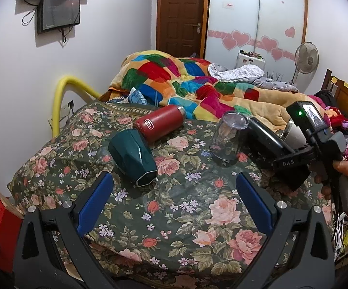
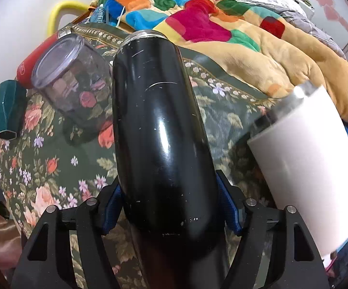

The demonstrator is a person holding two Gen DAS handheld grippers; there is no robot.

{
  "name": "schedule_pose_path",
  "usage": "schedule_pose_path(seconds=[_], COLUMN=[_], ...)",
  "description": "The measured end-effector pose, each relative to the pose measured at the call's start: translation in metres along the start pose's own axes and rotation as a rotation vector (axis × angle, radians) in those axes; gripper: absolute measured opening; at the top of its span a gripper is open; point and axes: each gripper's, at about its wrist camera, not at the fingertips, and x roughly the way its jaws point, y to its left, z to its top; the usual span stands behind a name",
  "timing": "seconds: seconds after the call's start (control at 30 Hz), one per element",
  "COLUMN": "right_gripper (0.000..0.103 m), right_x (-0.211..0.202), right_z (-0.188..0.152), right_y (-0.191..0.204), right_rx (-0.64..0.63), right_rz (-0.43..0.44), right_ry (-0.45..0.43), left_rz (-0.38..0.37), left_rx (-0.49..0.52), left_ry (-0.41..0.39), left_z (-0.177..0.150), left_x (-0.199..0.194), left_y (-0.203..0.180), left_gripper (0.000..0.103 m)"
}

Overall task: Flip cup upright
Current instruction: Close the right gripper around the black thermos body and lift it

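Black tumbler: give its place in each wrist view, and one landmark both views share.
Left wrist: black tumbler at right of centre, held by the right gripper.
Right wrist: fills the centre, clamped between the blue pads.
Shared landmark: clear glass cup, just left of the tumbler.

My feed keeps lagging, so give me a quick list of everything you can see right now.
black cup: 1, glossy black, held lying between the right jaws
clear glass: 1, transparent, mouth down on the floral cloth
green cup: 1, dark green, faceted, on its side, left
red flask: 1, red, on its side behind the green cup
white cup: 1, white, right of the black cup
floral cloth: 1, dark green with roses, covering the surface
patchwork blanket: 1, multicoloured, behind
left gripper: open, empty
right gripper: shut on black cup
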Motion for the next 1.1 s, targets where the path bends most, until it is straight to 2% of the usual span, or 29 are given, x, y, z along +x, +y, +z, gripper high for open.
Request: schedule_pose_path(seconds=[0.23, 0.43, 0.67, 0.77, 0.97, 1.1], right_gripper=[0.066, 0.066, 0.066, 0.066, 0.066, 0.066], right_x=[-0.030, -0.072, -0.119, -0.129, -0.126, -0.098], right_z=[-0.021, -0.038, -0.059, -0.066, -0.078, -0.075], right_y=[0.002, 0.010, 0.038, 0.052, 0.084, 0.102], right_rx=[0.022, 0.024, -0.020, -0.037, -0.096, -0.125], right_rz=[-0.001, -0.011, -0.018, 0.007, 0.037, 0.067], right_ry=[-0.047, -0.134, -0.253, -0.291, -0.310, -0.257], left_rz=[-0.018, -0.034, -0.035, -0.031, -0.023, -0.015], left_rx=[0.001, -0.004, 0.013, 0.018, 0.003, -0.019], left_ry=[-0.028, -0.051, -0.068, -0.065, -0.055, -0.038], left_z=[0.002, 0.002, -0.003, -0.006, -0.012, -0.017], left_x=[-0.020, -0.040, -0.063, -0.067, -0.072, -0.070], left_y=[-0.004, -0.006, -0.005, -0.003, 0.007, 0.015], left_gripper=[0.103, 0.103, 0.103, 0.103, 0.103, 0.103])
